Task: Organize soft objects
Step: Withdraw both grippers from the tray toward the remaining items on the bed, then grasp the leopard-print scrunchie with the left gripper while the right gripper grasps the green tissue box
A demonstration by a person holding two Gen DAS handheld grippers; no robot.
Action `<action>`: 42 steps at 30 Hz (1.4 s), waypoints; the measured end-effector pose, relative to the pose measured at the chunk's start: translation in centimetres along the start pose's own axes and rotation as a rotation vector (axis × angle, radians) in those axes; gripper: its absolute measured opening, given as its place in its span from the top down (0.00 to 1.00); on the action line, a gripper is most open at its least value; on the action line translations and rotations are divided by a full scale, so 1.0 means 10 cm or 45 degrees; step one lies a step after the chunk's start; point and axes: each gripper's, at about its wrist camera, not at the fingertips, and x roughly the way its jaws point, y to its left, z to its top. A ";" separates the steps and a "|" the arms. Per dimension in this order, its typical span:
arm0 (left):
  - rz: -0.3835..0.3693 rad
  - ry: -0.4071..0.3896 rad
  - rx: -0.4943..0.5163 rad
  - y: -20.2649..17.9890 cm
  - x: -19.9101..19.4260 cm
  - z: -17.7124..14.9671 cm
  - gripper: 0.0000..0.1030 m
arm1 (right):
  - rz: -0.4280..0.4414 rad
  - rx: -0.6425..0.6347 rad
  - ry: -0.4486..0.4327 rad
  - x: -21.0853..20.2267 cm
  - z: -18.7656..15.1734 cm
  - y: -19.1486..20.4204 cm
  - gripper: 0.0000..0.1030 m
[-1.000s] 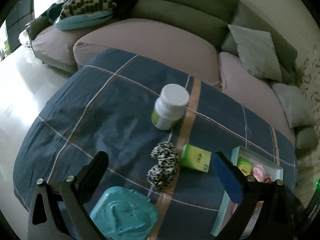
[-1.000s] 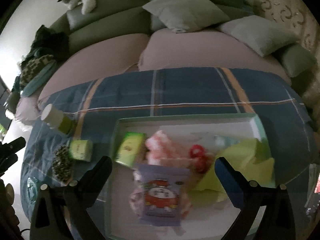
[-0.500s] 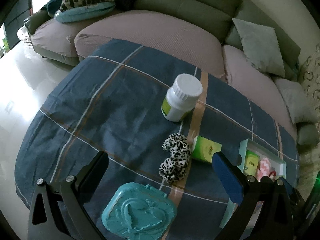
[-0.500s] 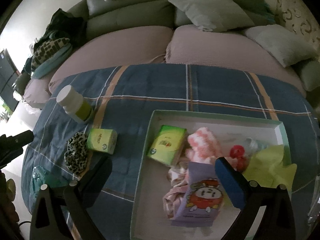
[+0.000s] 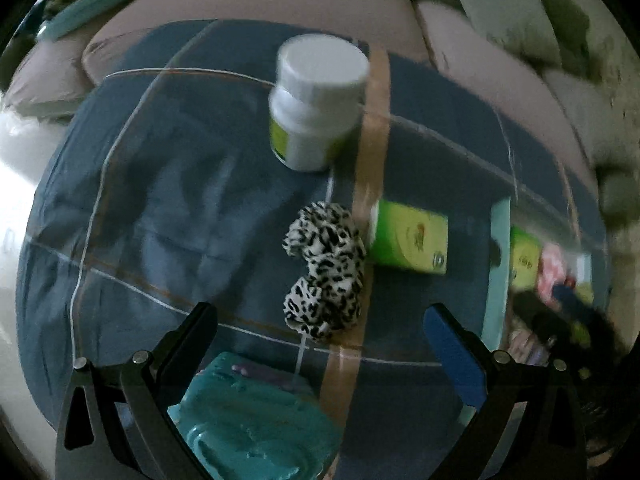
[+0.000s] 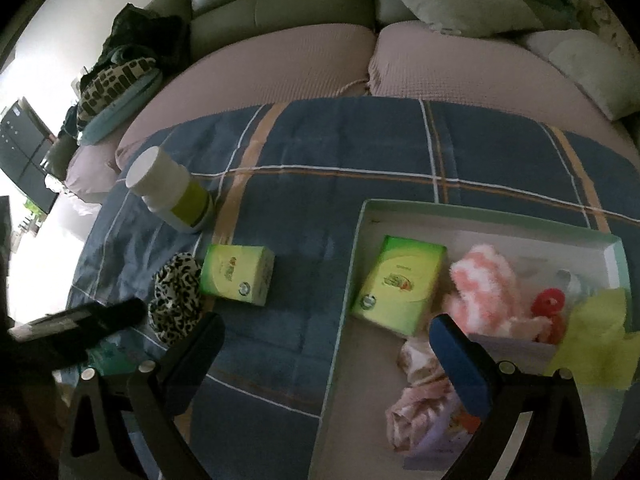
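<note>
Two grippers are out, and neither one holds anything. Your left gripper [image 5: 320, 316] hangs with its jaws wide apart just above the leopard-print scrunchie [image 5: 326, 270], which lies on the blue plaid cloth [image 5: 160, 208] on the table, touching or nearly touching the loose green box [image 5: 410, 238] on its right side. A white bottle [image 5: 316, 100] stands beyond it, and a teal heart-embossed case [image 5: 256, 420] sits close under the left jaws. The left wrist view is blurred, so I cannot tell how near the fingers are to the fabric.

Your right gripper [image 6: 326, 350] also has its jaws wide, poised over the near left edge of the mint tray [image 6: 348, 280]. Inside the tray lie a second green box [image 6: 396, 280], a pink fuzzy sock [image 6: 486, 292], a pale pink cloth [image 6: 420, 396], a red ring [image 6: 550, 302] and a yellow-green cloth [image 6: 596, 344].

By the look of it, several soft things are already in the tray and the scrunchie is the last soft one left on the table, so you seem to be lining up its pickup. The next move calls for lowering the left jaws around the middle of the scrunchie, keeping clear of the box beside it, then pinching firmly, since the fabric will compress and could slip.
</note>
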 end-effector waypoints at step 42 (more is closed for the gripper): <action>0.139 -0.078 -0.119 -0.30 0.37 0.06 0.78 | -0.006 0.100 -0.044 -0.09 0.07 -0.17 0.00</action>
